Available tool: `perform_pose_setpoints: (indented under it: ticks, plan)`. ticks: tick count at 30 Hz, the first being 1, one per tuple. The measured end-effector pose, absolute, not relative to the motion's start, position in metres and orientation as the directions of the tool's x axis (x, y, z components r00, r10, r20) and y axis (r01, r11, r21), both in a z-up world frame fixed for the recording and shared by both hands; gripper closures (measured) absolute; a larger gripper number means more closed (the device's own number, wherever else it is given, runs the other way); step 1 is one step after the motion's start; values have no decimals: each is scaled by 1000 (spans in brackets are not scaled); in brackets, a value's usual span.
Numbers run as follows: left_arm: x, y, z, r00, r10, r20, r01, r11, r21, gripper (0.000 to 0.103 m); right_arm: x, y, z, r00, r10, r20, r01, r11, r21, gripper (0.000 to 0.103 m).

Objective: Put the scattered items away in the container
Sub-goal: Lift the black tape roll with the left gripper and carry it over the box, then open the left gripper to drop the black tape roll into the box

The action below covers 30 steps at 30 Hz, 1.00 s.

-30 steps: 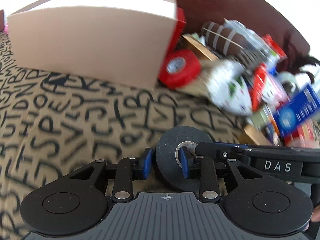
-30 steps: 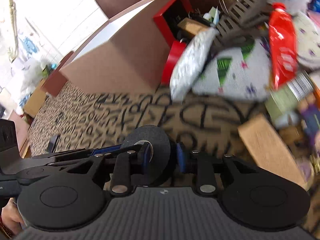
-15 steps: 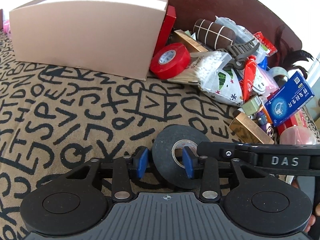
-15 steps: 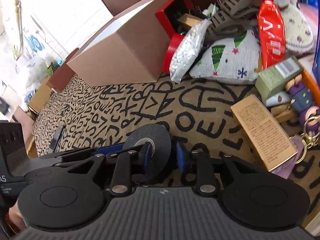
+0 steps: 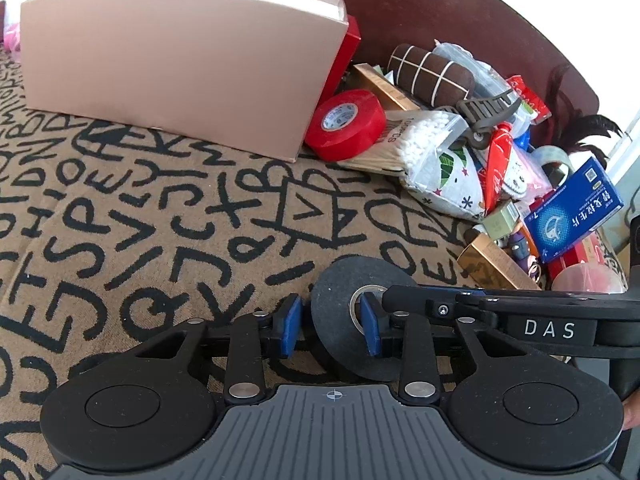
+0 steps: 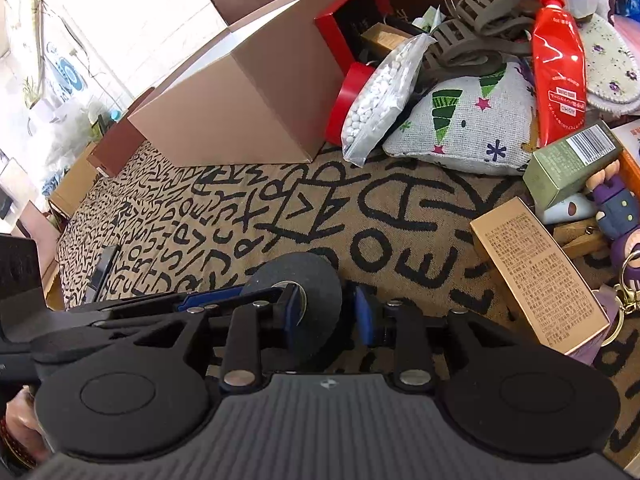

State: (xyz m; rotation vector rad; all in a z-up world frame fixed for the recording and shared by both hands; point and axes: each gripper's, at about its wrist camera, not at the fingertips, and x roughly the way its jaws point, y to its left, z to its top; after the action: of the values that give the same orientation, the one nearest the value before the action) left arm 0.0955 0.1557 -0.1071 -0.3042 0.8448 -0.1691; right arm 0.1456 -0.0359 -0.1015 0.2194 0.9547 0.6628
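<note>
Since half a second ago the left tool [image 5: 331,330] has spread its blue pads a little wider, and the black roll of cloth tape [image 5: 358,320] sits as before, standing on edge on the tan worktop cloth printed with black letters [image 5: 160,216]. The left tool is partly open: its right pad sits in the roll's metal-rimmed core, its left pad stands clear of the roll's outer face. The right tool [image 6: 330,314], also partly open, straddles the same roll [image 6: 310,304] from the other side; one pad is at the core, the other just off the opposite face. Whether either tool truly pinches the roll cannot be told. The white letters "DAS" [image 5: 550,329] read on the right tool's arm.

The pale pink cardboard container box [image 5: 172,64] stands at the far edge, well apart from the black roll. One red roll of tape [image 5: 346,124] leans beside it. In the pile are one blue carton with white Chinese writing [image 5: 574,210], one red squeeze tube [image 6: 558,60], one bag of white beads [image 6: 382,92], one grey claw hair clip [image 6: 472,28] and one gold carton of small print [image 6: 538,274].
</note>
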Motion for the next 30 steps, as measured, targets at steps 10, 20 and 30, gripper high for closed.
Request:
perform_pose_setpoints:
  ticks: [10,20,30]
  plan:
    - [74,152,-90,666,-243,-705,-20,939,-343,62,122,-35,-79,431,594,-679,-471,790,392,70]
    - [89,177,-6,794,-161,-586,-21,956,-291,65,148,-4,7,494,652,-575,-634,723,276,70]
    - [212,242,56,792,-172,-586,-54,936,-347,71,270,60,76,488,634,-599,-648,723,238,70]
